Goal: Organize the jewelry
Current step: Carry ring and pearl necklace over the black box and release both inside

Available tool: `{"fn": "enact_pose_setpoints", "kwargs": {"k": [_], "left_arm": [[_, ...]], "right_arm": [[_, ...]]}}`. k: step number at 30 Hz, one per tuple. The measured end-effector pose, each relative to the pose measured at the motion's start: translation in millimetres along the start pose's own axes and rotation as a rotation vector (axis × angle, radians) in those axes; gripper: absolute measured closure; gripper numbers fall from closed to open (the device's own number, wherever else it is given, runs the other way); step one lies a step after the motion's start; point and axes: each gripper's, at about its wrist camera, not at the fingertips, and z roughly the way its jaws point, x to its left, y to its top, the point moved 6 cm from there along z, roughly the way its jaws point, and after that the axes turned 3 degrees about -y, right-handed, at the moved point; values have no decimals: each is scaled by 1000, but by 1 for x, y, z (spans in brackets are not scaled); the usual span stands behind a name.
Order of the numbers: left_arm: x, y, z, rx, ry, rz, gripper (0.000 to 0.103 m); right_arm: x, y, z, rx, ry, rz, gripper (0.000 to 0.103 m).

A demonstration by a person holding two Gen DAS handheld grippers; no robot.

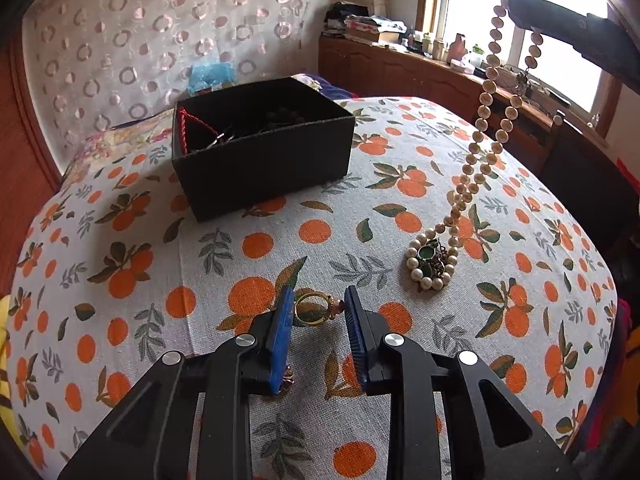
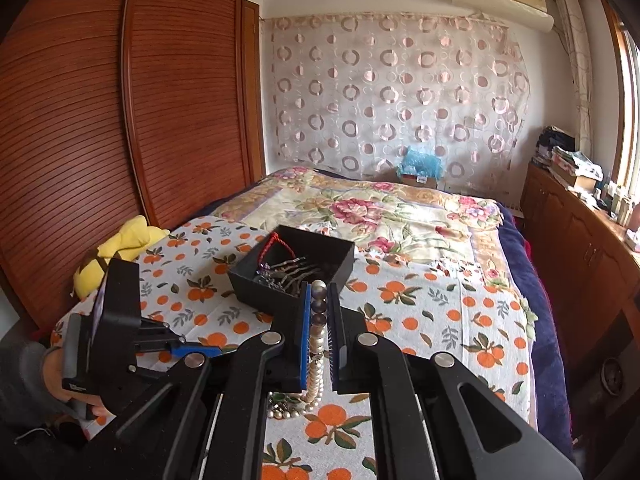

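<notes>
A gold ring [image 1: 314, 310] lies on the orange-print cloth between the blue pads of my left gripper [image 1: 320, 298], which is open around it and low over the cloth. My right gripper [image 2: 319, 292] is shut on a pearl necklace [image 2: 318, 336]. In the left wrist view the necklace [image 1: 486, 120] hangs from the right gripper [image 1: 568, 30] at top right, its lower end coiled on the cloth around a green pendant [image 1: 430, 258]. A black box [image 1: 256, 140] with jewelry inside stands further back; it also shows in the right wrist view [image 2: 296, 276] with a hair comb and red cord.
The cloth [image 1: 120, 320] covers the near end of a bed with a floral quilt [image 2: 380, 208]. A yellow plush toy [image 2: 120, 248] lies at the left edge. A wooden wardrobe [image 2: 120, 120] stands left, a cluttered sideboard [image 2: 580, 220] right.
</notes>
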Motion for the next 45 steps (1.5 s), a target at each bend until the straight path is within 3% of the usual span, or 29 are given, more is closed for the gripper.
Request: {"fn": "enact_pose_setpoints", "kwargs": {"k": [13, 25, 37, 45], "left_arm": [[12, 21, -37, -110, 5, -26, 79], [33, 50, -63, -180, 49, -33, 78], [49, 80, -63, -209, 87, -30, 78], [57, 89, -55, -206, 104, -41, 78]], "right_arm": [[20, 54, -14, -73, 29, -31, 94], [9, 100, 15, -84, 18, 2, 94], [9, 144, 46, -91, 8, 2, 94], [1, 138, 68, -57, -7, 22, 94]]}}
